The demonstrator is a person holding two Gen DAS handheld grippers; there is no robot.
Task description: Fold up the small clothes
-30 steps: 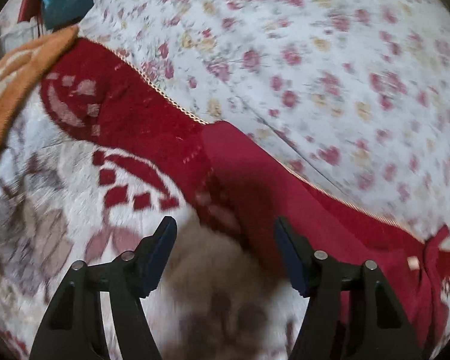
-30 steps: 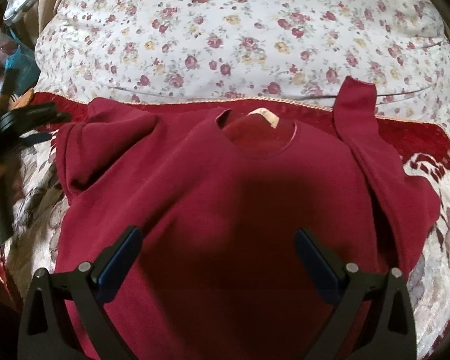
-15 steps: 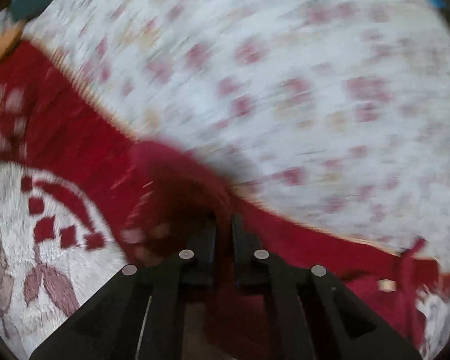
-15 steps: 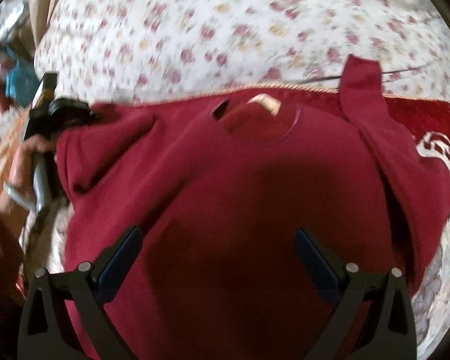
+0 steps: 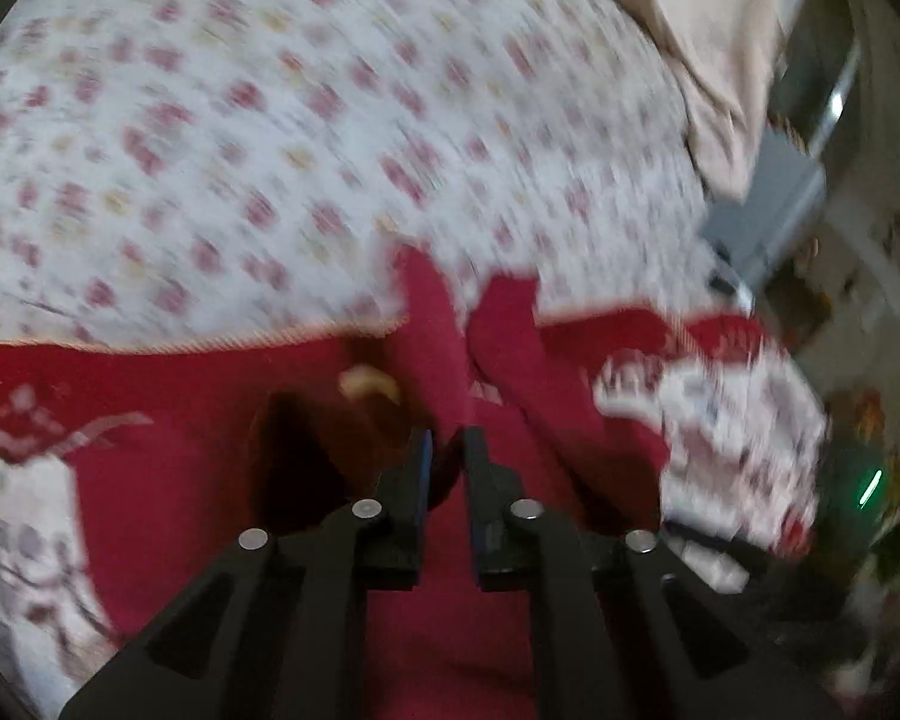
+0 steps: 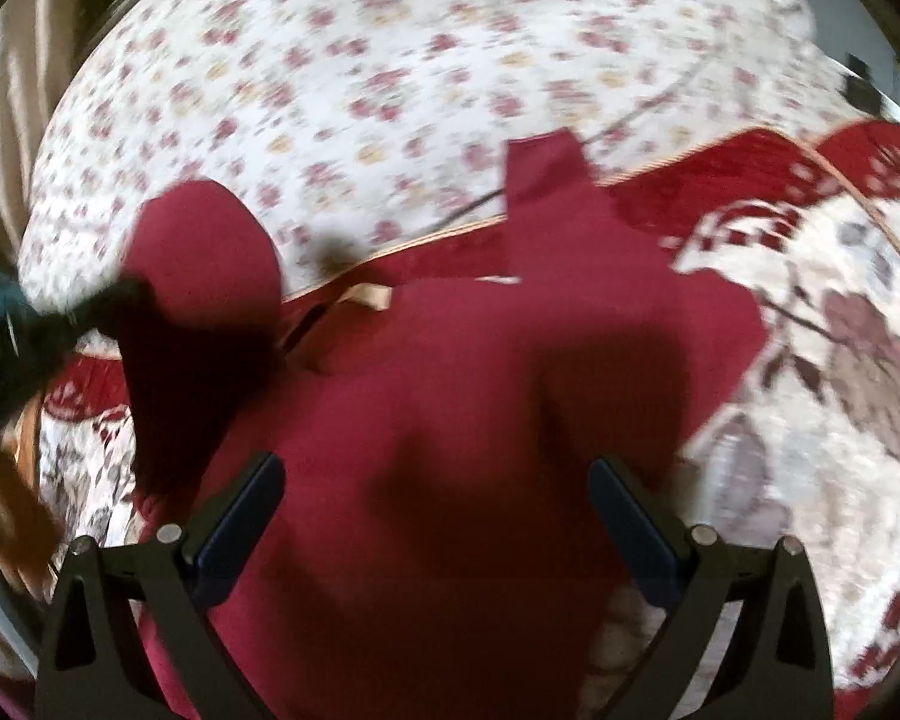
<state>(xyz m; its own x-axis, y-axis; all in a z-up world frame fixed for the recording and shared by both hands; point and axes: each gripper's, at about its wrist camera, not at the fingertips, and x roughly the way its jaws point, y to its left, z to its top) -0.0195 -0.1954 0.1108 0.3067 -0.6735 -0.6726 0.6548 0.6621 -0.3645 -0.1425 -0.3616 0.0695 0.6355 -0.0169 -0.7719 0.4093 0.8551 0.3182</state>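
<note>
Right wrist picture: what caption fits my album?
Open right claw hovers over the red sweater on a flowery bedspread.

A: What's carrying everything?

B: Bed (image 6: 840, 480), w/ a cream blanket (image 6: 810, 432) w/ red border lying over it, brownish flower pattern.

A: And behind?

B: White floral pillow (image 6: 390, 60) is sitting along the blanket's far edge.

A: Anything lying on the blanket?

B: Dark red sweater (image 6: 450, 420) is spreading across it, neck w/ tag toward the pillow, one sleeve reaching onto the pillow. Pics are blurring.
</note>
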